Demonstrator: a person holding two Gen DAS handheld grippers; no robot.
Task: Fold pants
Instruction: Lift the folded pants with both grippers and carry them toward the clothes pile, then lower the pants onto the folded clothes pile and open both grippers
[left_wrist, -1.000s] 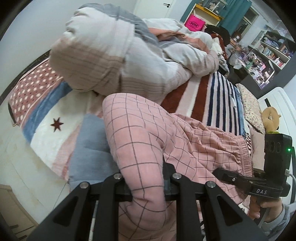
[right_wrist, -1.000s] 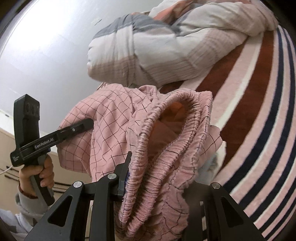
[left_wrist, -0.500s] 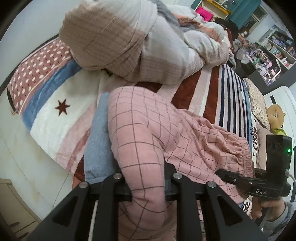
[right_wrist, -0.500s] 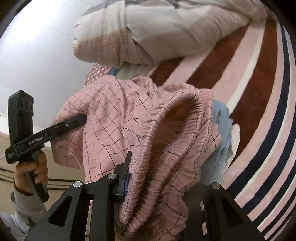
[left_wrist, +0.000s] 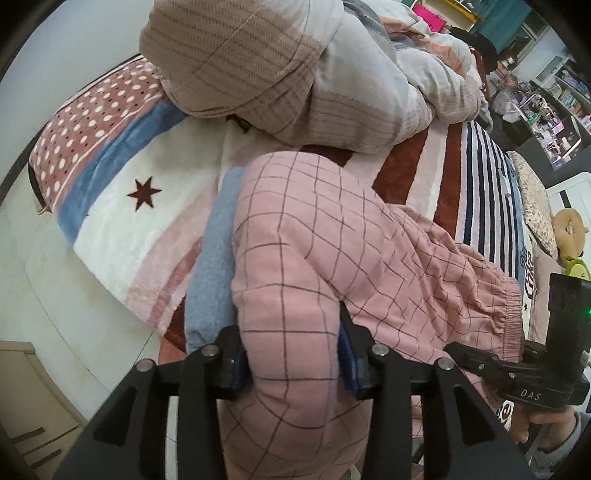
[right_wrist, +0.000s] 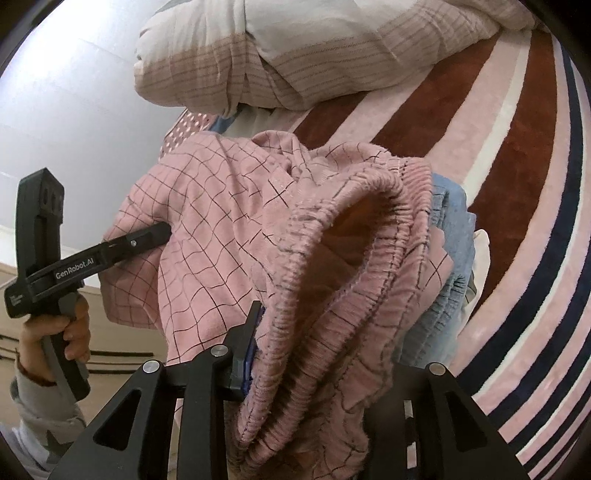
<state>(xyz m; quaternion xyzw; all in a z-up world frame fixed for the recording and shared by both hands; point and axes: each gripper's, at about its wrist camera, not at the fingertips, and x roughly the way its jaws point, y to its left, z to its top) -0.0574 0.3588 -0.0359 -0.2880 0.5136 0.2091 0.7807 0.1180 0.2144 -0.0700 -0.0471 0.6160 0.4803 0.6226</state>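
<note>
The pink checked pants (left_wrist: 332, 258) hang between my two grippers above the striped bed. My left gripper (left_wrist: 291, 362) is shut on the leg end of the pants, with cloth bunched between its fingers. My right gripper (right_wrist: 325, 354) is shut on the elastic waistband (right_wrist: 354, 236), which gapes open in front of it; its right finger is hidden by cloth. The right gripper also shows in the left wrist view (left_wrist: 517, 373), and the left gripper in the right wrist view (right_wrist: 151, 236). A blue garment (left_wrist: 214, 258) lies under the pants; it also shows in the right wrist view (right_wrist: 447, 258).
A rolled striped duvet (left_wrist: 280, 74) lies on the bed just beyond the pants. The striped blanket (right_wrist: 517, 184) covers the bed. The bed edge and pale floor (left_wrist: 44, 258) are at left. Shelves and clutter (left_wrist: 546, 110) stand at far right.
Both grippers have carried the pants forward and lower over the bed. The duvet looks nearer and more of the blue garment shows under the pants. Both grips are unchanged.
</note>
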